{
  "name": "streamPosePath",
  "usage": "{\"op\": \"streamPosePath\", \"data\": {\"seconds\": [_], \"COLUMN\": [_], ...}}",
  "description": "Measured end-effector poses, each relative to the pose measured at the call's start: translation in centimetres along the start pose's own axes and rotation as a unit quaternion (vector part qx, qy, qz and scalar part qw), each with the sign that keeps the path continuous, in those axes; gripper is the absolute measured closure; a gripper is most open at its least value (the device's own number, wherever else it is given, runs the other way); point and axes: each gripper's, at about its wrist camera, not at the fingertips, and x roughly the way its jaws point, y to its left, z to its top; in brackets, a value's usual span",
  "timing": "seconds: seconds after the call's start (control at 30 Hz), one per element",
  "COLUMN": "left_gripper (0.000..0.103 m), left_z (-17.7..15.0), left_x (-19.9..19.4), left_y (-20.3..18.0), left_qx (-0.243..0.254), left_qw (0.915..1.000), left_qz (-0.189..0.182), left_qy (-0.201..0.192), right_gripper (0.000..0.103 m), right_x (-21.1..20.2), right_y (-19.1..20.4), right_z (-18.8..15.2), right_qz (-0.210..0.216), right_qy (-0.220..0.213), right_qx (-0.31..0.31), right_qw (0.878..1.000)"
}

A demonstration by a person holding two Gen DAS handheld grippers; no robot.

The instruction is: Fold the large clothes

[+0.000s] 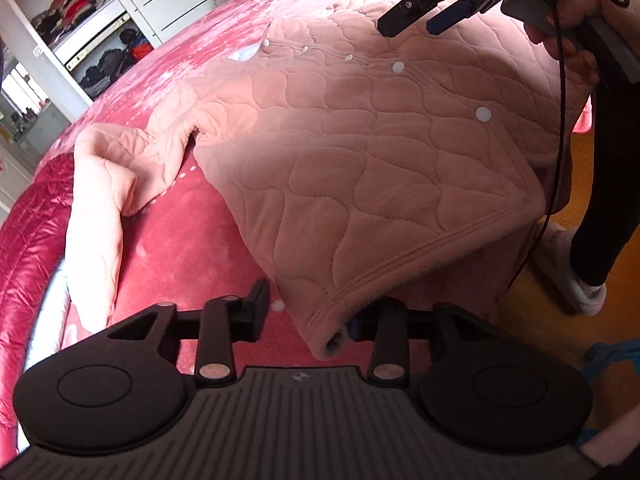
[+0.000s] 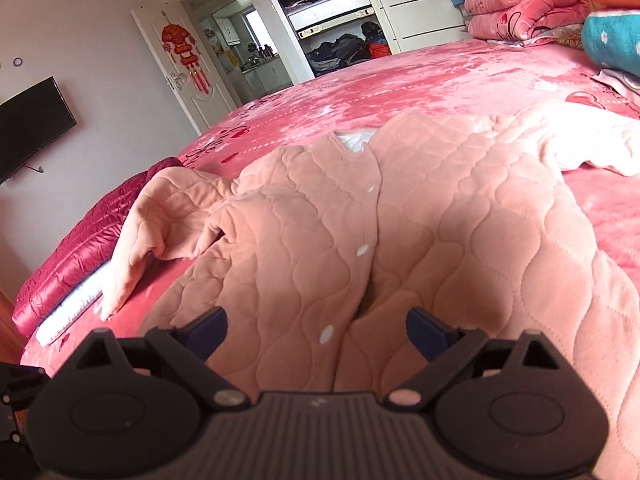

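Nearest the left wrist camera, the left gripper stands part open at the bottom corner of the pink quilted jacket. The rolled hem corner sits between its fingers, close against the right-hand one; the left finger stands clear of the cloth, so I cannot call this a grip. Across the garment, at the top right, the right gripper hangs over the jacket with its fingers spread and nothing in them, a hand behind it. The jacket lies front up on the red plush bedspread, white snap buttons running down its placket, one sleeve crumpled off to the left. A leg and a white slipper show on the wooden floor at the right.

From the right wrist camera, the blue-padded fingers stand wide apart just above the lower front of the jacket, straddling the placket without pinching it. The fabric is thick and soft, stitched in wavy scallops, with a rounded neckline at the far end. Folded bedding is stacked at the head of the bed, and a wardrobe stands beyond.

I judge this to be the laying-out stage: the garment is spread, not yet folded. Next, each gripper needs a firm pinch on hem or sleeve, biting through bulky padding.
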Motion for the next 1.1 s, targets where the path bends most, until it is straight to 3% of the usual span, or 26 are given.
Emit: {"op": "streamPosePath", "data": {"seconds": [0.17,0.3,0.6,0.83,0.97,1.1], "left_gripper": [0.021,0.018,0.013,0.003,0.002,0.002], "left_z": [-0.4,0.9,6.9,8.5,8.6,10.9], "left_x": [-3.5,-4.7,-2.7,-2.8,-2.5,0.3], "left_y": [0.9,2.7,7.8,11.3,12.6,12.9], "left_qx": [-0.036,-0.064,-0.149,-0.161,-0.176,-0.154], "left_qw": [0.9992,0.9974,0.9841,0.9777,0.9778,0.9838], "left_qz": [-0.017,-0.03,-0.079,-0.105,-0.088,-0.05], "left_qy": [-0.002,-0.012,-0.055,-0.084,-0.074,-0.077], "right_gripper": [0.005,0.005,0.005,0.005,0.005,0.005], "right_x": [-1.2,-1.3,-1.3,0.4,2.2,5.0], "right_y": [-0.7,-2.1,-7.8,-10.3,-11.0,-11.3], "right_z": [0.6,1.6,4.6,7.6,9.5,12.0], "right_qz": [-0.015,-0.043,-0.084,-0.1,-0.093,-0.08], "right_qy": [-0.041,-0.056,-0.063,-0.039,-0.029,-0.025], "right_qx": [-0.013,-0.001,0.079,0.047,0.019,-0.006], "right_qw": [0.999,0.997,0.991,0.993,0.995,0.997]}}
